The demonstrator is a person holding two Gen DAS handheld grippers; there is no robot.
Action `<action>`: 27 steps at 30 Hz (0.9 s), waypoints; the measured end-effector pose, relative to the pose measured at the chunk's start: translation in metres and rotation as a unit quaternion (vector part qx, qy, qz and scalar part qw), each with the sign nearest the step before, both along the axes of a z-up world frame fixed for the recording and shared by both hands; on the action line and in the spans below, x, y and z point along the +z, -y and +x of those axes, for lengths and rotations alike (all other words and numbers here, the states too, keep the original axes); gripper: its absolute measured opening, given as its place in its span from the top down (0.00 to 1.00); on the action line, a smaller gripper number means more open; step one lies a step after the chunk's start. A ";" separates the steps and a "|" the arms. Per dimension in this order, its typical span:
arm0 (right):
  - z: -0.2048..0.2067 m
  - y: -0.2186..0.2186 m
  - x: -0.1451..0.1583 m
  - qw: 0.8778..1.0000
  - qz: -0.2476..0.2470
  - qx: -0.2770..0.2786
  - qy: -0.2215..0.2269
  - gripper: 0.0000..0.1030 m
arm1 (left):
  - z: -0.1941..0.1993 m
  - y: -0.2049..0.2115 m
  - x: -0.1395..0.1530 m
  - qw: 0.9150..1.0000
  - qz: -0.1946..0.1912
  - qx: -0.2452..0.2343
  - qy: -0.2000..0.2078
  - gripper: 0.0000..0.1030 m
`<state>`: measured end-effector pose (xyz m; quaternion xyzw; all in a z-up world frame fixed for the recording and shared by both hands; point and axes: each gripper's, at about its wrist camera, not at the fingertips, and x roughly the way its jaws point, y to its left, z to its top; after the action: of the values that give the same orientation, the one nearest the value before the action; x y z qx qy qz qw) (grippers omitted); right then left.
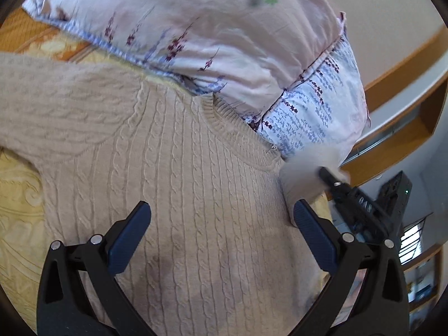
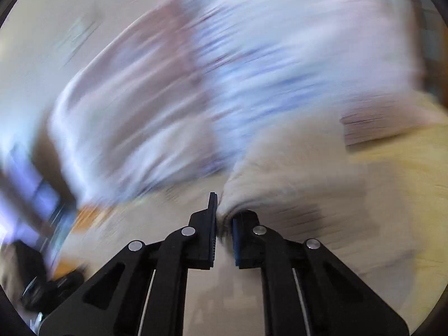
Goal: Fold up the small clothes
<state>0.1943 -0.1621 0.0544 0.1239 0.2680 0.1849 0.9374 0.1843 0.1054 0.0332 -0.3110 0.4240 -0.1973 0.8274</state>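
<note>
Sweater (image 1: pixel 179 184) lies on the bedspread (image 1: pixel 19 224); pillow (image 1: pixel 212 42) at twelve o'clock, overlapping its collar; shelf (image 1: pixel 406 117) at three o'clock.

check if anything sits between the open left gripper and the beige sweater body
Nothing visible does. The left gripper is open right over the sweater, fingers apart with only knit between them. The floral pillow lies beyond the collar, out of the way. The right gripper is shut on the sweater's edge.

Beige sweater (image 1: pixel 182 182), open left claw (image 1: pixel 221 224) above

A floral pillow (image 1: pixel 196 36) lies on a yellow patterned bedspread (image 1: pixel 19 210).
</note>
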 end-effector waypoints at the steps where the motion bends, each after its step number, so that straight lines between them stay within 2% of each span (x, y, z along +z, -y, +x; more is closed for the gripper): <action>1: 0.002 -0.011 -0.003 1.000 -0.007 0.016 -0.011 0.76 | 0.001 0.001 -0.001 1.000 0.000 -0.001 -0.003 0.03; 3: -0.004 -0.018 -0.013 0.999 -0.006 0.030 -0.022 0.42 | 0.002 0.004 -0.003 1.000 -0.003 -0.001 -0.010 0.08; 5: -0.014 0.002 -0.020 0.999 0.025 0.003 -0.024 0.33 | 0.004 0.007 -0.004 1.000 -0.013 -0.004 -0.016 0.15; 8: -0.018 0.050 -0.035 0.993 0.099 -0.040 -0.059 0.33 | 0.014 0.016 -0.010 0.999 -0.027 -0.010 -0.041 0.29; 10: -0.023 0.093 -0.053 0.977 0.173 -0.089 -0.091 0.34 | 0.022 0.023 -0.016 0.998 -0.030 -0.013 -0.062 0.38; 11: -0.026 0.107 -0.061 0.970 0.194 -0.105 -0.100 0.34 | 0.025 0.025 -0.019 0.997 -0.030 -0.014 -0.070 0.41; 12: -0.028 0.126 -0.071 0.959 0.227 -0.130 -0.107 0.37 | 0.030 0.029 -0.023 0.996 -0.032 -0.013 -0.082 0.44; 15: -0.031 0.166 -0.090 0.933 0.284 -0.189 -0.116 0.43 | 0.042 0.035 -0.030 0.994 -0.027 -0.003 -0.101 0.51; 17: -0.029 0.184 -0.102 0.916 0.326 -0.205 -0.110 0.51 | 0.048 0.036 -0.033 0.994 -0.029 0.007 -0.107 0.55; 19: -0.032 0.195 -0.104 0.910 0.340 -0.216 -0.101 0.56 | 0.055 0.038 -0.033 0.993 -0.027 0.018 -0.110 0.59; 24: -0.032 0.209 -0.105 0.906 0.338 -0.242 -0.083 0.60 | 0.074 0.046 -0.036 0.993 -0.016 0.013 -0.113 0.89; 25: -0.030 0.208 -0.106 0.906 0.333 -0.247 -0.082 0.62 | 0.078 0.049 -0.036 0.994 -0.007 0.009 -0.109 0.91; 27: -0.030 0.212 -0.107 0.908 0.317 -0.260 -0.082 0.74 | 0.083 0.051 -0.033 0.995 0.009 0.006 -0.098 0.92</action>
<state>0.1640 -0.3736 -0.0529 0.4950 0.2296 -0.0007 0.8380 0.2674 0.0547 0.0003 -0.3237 0.5030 -0.1575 0.7858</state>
